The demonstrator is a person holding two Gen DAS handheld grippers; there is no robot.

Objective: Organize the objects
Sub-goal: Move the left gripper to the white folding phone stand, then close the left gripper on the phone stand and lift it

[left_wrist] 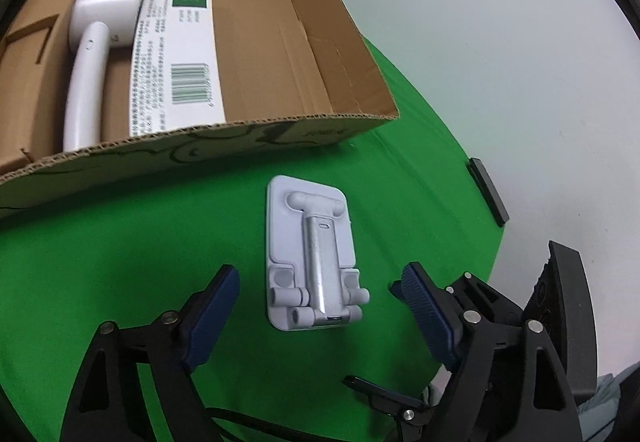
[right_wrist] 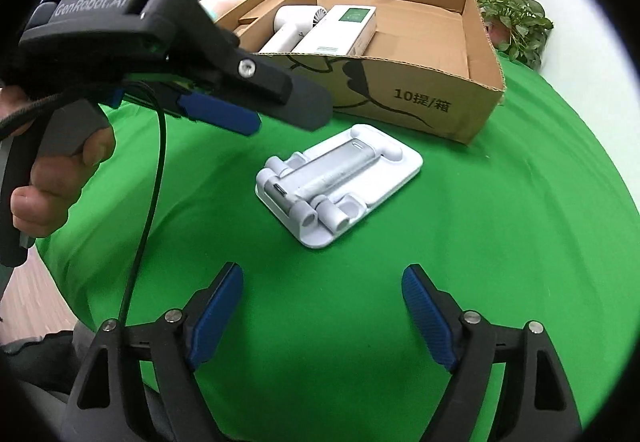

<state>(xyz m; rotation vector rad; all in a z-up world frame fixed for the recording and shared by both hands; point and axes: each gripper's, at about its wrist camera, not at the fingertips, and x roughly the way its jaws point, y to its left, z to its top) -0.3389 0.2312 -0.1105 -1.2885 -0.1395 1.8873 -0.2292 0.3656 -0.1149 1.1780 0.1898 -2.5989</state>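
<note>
In the left wrist view, the folded white plastic phone stand [left_wrist: 312, 258] is seen flat on the green cloth [left_wrist: 120, 262], between the released left gripper [left_wrist: 320, 294] pads, untouched; the brown cardboard box [left_wrist: 280, 41] lies at eleven o'clock. In the right wrist view, the right gripper [right_wrist: 322, 296] is spread wide, empty, the stand [right_wrist: 340, 185] at twelve o'clock.

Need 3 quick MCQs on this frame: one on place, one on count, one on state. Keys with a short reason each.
1. Where is the white folding stand?
A. inside the cardboard box
B. on the green cloth, in front of the box
C. held in a gripper

2. How many items lie in the cardboard box's main bay?
A. none
B. two
C. five

3. What is the state of the left gripper?
A. open, astride the stand
B. shut on the stand
C. shut on nothing

Key: 1 B, it lies flat on the green cloth. 2 B, white hair dryer and white carton. 3 A, gaps show beside both pads.
</note>
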